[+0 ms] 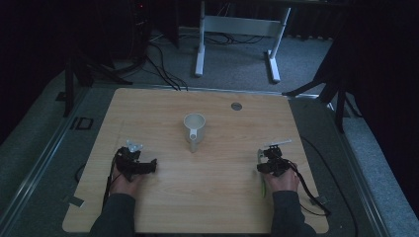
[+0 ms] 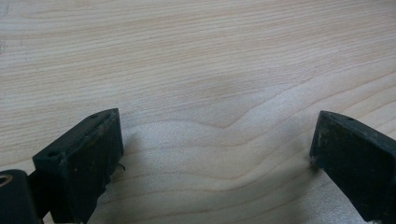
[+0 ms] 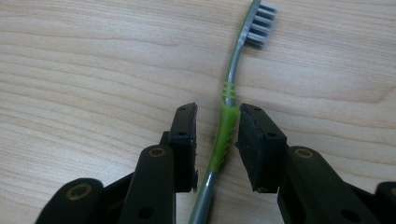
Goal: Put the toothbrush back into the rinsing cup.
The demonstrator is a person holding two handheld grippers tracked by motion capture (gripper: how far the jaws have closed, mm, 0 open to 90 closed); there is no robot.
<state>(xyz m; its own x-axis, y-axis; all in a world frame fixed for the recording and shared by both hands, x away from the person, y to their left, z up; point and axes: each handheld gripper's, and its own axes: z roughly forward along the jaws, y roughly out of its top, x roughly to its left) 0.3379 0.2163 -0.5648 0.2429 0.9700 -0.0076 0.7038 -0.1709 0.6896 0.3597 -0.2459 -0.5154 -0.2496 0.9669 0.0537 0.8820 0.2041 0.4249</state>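
A green and grey toothbrush (image 3: 228, 100) lies flat on the wooden table (image 3: 93, 70), its bristled head pointing away from me. My right gripper (image 3: 217, 112) is open, with its jaws on either side of the green grip; a small gap shows at the left jaw. From above, the toothbrush (image 1: 262, 185) is a thin green line beside my right gripper (image 1: 263, 165). At the left, my left gripper (image 1: 150, 165) rests low on the table. Its jaws stand wide open (image 2: 217, 119) over bare wood (image 2: 196, 56), holding nothing.
A white cup (image 1: 194, 126) with its handle toward me stands at the table's middle, between and beyond both grippers. A small round grommet (image 1: 236, 106) sits in the far part of the table. Cables and a white desk frame (image 1: 237, 29) are on the floor beyond.
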